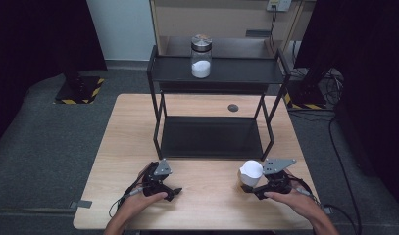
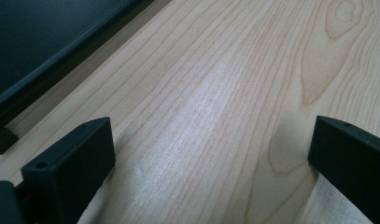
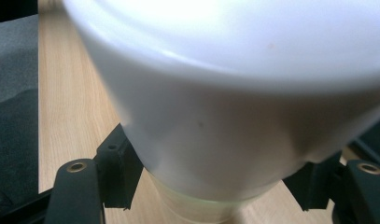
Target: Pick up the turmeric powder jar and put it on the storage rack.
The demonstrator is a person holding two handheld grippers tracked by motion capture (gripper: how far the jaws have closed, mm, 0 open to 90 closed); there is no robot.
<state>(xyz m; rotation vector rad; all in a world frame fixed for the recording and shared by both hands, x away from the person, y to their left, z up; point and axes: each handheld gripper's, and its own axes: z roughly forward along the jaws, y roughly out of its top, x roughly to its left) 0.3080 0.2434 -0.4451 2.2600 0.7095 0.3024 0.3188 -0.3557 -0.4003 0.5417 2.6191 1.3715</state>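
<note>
The right gripper (image 1: 253, 188), at the lower right of the high view, has its jaws clamped on a white cup (image 1: 251, 171) with a small spout, held just above the wooden counter (image 1: 207, 196); in the right gripper view the cup (image 3: 225, 107) sits between both jaws. The left gripper (image 1: 170, 191), lower left, rests with jaws wide and nothing between them. The step in hand looks like carrying the cup. Likely next: lifting it level towards the black shelf rack (image 1: 214, 73), where a lidded jar (image 1: 201, 56) of white powder stands on the top tier.

Lab: black drapes (image 1: 35, 34), hazard-taped stand (image 1: 79, 90)
</note>
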